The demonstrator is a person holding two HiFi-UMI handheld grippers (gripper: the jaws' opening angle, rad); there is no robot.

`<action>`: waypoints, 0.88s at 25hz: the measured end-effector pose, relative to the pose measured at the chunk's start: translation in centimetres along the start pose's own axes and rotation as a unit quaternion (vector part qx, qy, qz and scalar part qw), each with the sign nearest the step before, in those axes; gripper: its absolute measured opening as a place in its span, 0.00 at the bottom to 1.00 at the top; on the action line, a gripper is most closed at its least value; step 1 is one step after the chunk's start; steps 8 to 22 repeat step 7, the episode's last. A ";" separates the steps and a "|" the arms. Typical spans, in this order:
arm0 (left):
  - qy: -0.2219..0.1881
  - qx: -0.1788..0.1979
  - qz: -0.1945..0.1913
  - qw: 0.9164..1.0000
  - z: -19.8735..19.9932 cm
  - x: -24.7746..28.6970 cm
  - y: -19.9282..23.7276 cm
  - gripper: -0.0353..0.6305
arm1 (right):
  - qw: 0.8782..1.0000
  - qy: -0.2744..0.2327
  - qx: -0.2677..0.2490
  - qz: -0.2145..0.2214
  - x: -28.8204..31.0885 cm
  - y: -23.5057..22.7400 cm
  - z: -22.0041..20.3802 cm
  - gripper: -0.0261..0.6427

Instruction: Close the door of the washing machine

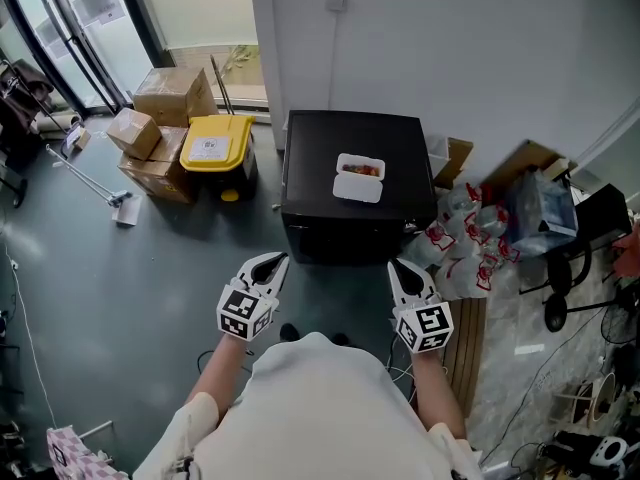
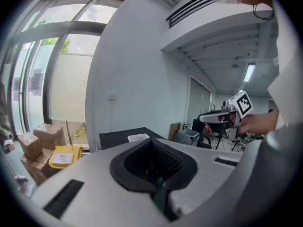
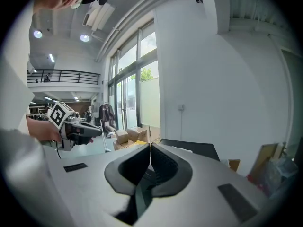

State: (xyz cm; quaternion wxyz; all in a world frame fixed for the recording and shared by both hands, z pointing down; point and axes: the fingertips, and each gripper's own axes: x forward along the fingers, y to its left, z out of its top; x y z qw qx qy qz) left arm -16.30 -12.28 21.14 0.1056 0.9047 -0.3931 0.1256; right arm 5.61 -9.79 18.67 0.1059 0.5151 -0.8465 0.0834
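The left gripper (image 1: 277, 260) and the right gripper (image 1: 398, 266) are both pinched together with nothing between their pads. They point slightly downward at the washing machine (image 1: 352, 208), a black box just ahead of their tips and spanning the gap between them; neither touches it; a white container (image 1: 360, 178) sits on its top, beyond both claws. No door shows swung out from the front or lifted from the top, so it seems to lie shut, though the front face is seen too steeply to be sure; this fits a door already closed, or one ajar out of sight below the tips; what follows hangs on seeing that front.
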 end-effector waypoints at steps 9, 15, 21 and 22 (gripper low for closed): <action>0.004 -0.002 0.002 1.000 0.0 0.4 0.3 0.07 | 1.000 0.001 -0.001 -0.001 0.1 -0.4 0.1 0.09; 0.004 -0.002 0.002 1.000 0.0 0.4 0.3 0.07 | 1.000 0.001 -0.001 -0.001 0.1 -0.4 0.1 0.09; 0.004 -0.002 0.002 1.000 0.0 0.4 0.3 0.07 | 1.000 0.001 -0.001 -0.001 0.1 -0.4 0.1 0.09; 0.004 -0.002 0.002 1.000 0.0 0.4 0.3 0.07 | 1.000 0.001 -0.001 -0.001 0.1 -0.4 0.1 0.09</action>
